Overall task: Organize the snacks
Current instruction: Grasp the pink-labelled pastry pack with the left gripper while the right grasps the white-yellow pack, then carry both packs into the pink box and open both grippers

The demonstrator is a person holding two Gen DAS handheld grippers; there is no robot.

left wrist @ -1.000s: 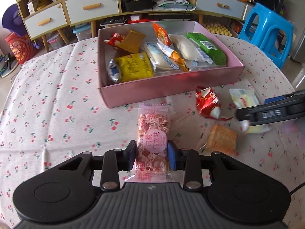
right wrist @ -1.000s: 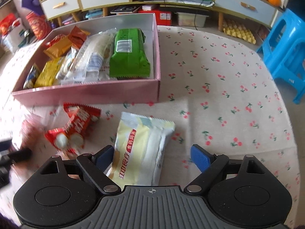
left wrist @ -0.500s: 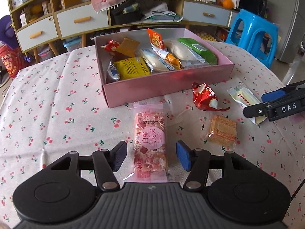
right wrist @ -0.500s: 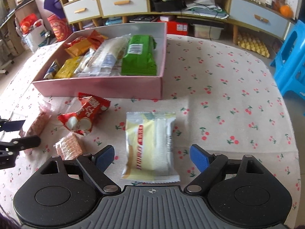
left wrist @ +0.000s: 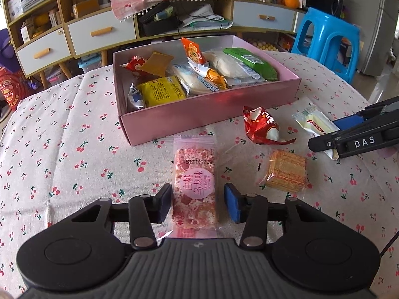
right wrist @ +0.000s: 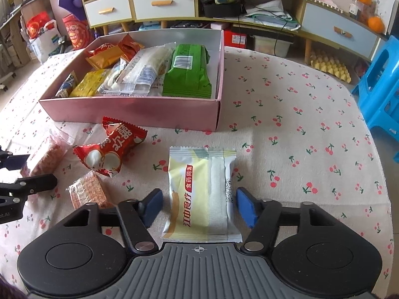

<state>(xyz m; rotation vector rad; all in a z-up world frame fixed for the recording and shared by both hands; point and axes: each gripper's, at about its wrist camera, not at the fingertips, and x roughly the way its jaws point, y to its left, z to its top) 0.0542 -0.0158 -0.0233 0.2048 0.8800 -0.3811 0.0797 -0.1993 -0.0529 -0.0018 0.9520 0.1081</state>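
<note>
Left gripper (left wrist: 197,203): low centre of the left wrist view, jaws closing around the pink snack bar (left wrist: 195,189); the left pad sits at the wrapper's edge, the right pad stands a little off it, so no firm squeeze shows.
Pink snack bar: lies flat on the cherry-print tablecloth (left wrist: 62,154), lengthwise between the fingers, its far end close to the pink box (left wrist: 207,113).
Right gripper (right wrist: 198,205): low centre of the right wrist view, jaws closing with the pale yellow packet (right wrist: 200,194) between them; a gap shows on each side, neither pad pressing it.
Pale yellow packet: flat on the cloth, in front of the box's right corner; in the left wrist view it lies at the right edge of the frame.
Red wrapped snack (right wrist: 111,150): on the cloth left of the yellow packet, just in front of the box wall.
Clear-wrapped wafer (left wrist: 285,170): on the cloth right of the pink bar, below the red snack in the frame.
Pink box: upper centre of both views, open, holding a green packet (right wrist: 187,71), a yellow packet (left wrist: 160,91), orange and white wrappers crowded side by side.
Blue stool (left wrist: 329,41): upper right, beyond the table's edge.
Drawer cabinet (left wrist: 99,31): along the top of the frame behind the table.
</note>
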